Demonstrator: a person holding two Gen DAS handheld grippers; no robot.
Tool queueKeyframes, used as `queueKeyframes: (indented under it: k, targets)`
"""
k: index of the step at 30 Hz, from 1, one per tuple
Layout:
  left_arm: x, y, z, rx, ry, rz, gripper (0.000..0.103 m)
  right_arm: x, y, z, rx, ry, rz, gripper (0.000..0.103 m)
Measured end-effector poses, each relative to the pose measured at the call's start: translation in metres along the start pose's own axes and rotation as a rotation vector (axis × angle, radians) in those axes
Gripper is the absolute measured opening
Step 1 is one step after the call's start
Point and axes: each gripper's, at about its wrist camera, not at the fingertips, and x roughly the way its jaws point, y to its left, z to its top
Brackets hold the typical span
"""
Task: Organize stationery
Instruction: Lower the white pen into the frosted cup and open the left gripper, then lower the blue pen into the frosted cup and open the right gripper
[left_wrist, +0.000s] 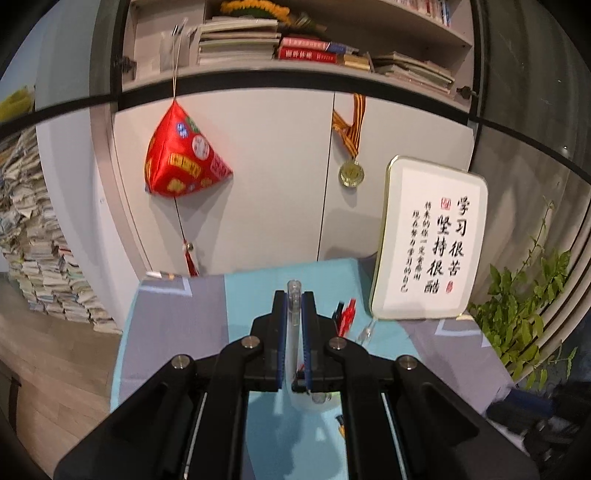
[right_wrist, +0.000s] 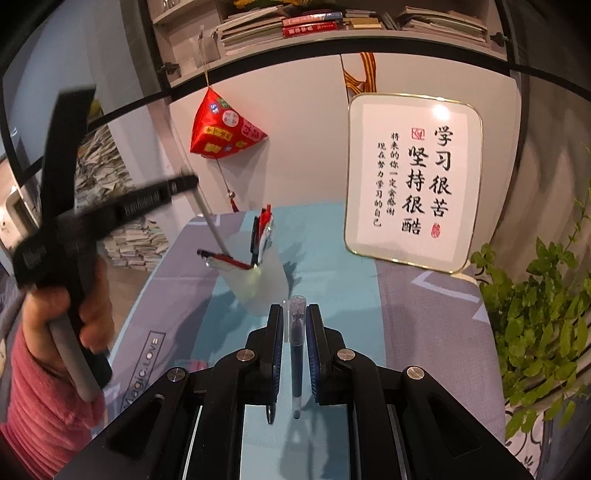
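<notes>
Both grippers holding pens over the desk

Currently the desk (right_wrist: 332, 266), under a blue-grey cloth, is carrying a frosted pen cup (right_wrist: 264, 286) with red and black pens (right_wrist: 263, 225) standing in it. Right gripper (right_wrist: 294, 314) is pinching a dark capped pen (right_wrist: 296, 354) between its jaws, near the cup. Left gripper (left_wrist: 294, 299) is pinching a clear pen (left_wrist: 294, 317), jaws closed on it.

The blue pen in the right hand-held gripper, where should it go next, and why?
Probably forward and over the frosted cup, then release. The right hand-held gripper pinches the blue pen just short of the cup, where other pens already stand.
</notes>
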Motion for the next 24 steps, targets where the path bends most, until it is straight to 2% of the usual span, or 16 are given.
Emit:
queueKeyframes:
  k: [14,21,24]
  targets:
    - [0.013,0.006,-0.030,-0.020,0.072,-0.036,0.006,-0.007,0.021,0.029,-0.017,-0.065,0.029,0.013]
    - [0.004,0.005,-0.037,-0.006,0.051,-0.032,0.006,-0.008,0.028,0.035,-0.024,-0.076,0.030,0.013]
    - [-0.004,0.005,-0.042,0.004,0.037,-0.034,0.010,-0.007,0.029,0.038,-0.027,-0.081,0.026,0.013]
